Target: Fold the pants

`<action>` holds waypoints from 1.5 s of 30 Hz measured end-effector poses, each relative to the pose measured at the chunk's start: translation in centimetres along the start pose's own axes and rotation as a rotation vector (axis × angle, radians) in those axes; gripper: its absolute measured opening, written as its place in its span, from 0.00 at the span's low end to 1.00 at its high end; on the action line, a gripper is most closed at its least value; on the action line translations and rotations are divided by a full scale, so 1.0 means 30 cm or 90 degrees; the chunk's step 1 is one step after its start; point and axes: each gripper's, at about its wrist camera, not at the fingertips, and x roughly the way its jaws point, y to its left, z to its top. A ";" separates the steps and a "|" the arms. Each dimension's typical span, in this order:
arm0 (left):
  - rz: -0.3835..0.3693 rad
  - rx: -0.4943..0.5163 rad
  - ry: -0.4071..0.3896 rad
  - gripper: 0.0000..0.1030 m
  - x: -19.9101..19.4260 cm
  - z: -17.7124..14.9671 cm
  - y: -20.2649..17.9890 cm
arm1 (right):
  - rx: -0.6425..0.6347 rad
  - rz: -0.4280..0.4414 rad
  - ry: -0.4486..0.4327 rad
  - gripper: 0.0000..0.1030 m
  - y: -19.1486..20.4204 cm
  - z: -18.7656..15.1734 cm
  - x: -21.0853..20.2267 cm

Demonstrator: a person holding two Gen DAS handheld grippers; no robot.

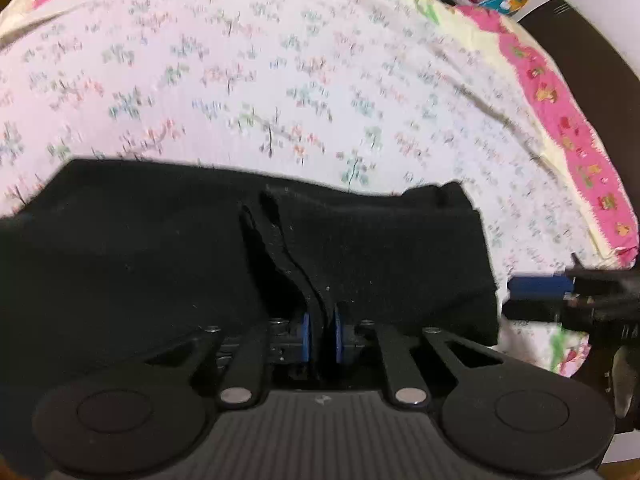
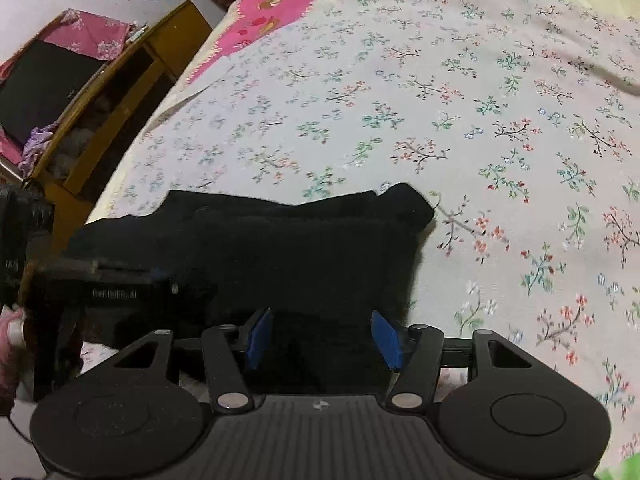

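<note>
Black pants (image 1: 360, 248) lie folded into a wide band on the flowered bedsheet (image 1: 280, 80). My left gripper (image 1: 322, 336) is shut on a raised ridge of the pants' cloth, which runs up between its blue pads (image 1: 306, 338). In the right wrist view the pants (image 2: 300, 248) fill the space ahead. My right gripper (image 2: 323, 336) stands with its blue pads (image 2: 262, 338) well apart and dark cloth seen between them. From the left wrist view the right gripper (image 1: 510, 296) sits just off the pants' right edge. The left gripper (image 2: 196, 294) reaches in from the left.
A pink patterned border (image 1: 560, 120) runs along the bed's right edge. A wooden shelf unit (image 2: 120, 92) with a dark screen (image 2: 44, 84) stands beside the bed on the left. Flowered sheet (image 2: 500, 160) spreads beyond and to the right of the pants.
</note>
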 end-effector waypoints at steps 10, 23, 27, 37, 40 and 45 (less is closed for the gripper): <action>-0.051 -0.004 -0.020 0.16 -0.132 0.022 -0.004 | 0.000 0.046 0.052 0.43 0.112 -0.075 0.039; 0.088 -0.042 0.019 0.10 -0.085 -0.040 0.176 | 0.018 0.040 0.018 0.43 0.103 -0.057 0.014; 0.070 -0.037 0.025 0.10 -0.050 -0.049 0.145 | -0.004 0.021 -0.023 0.44 0.098 0.000 0.019; 0.008 -0.076 -0.014 0.24 -0.102 -0.033 0.180 | -0.009 0.028 -0.007 0.44 0.086 0.009 0.057; -0.002 -0.076 -0.044 0.36 -0.144 -0.023 0.169 | -0.006 0.037 -0.005 0.44 0.103 0.012 0.068; 0.028 -0.092 -0.032 0.43 -0.161 -0.040 0.214 | -0.023 0.104 -0.018 0.44 0.183 0.050 0.117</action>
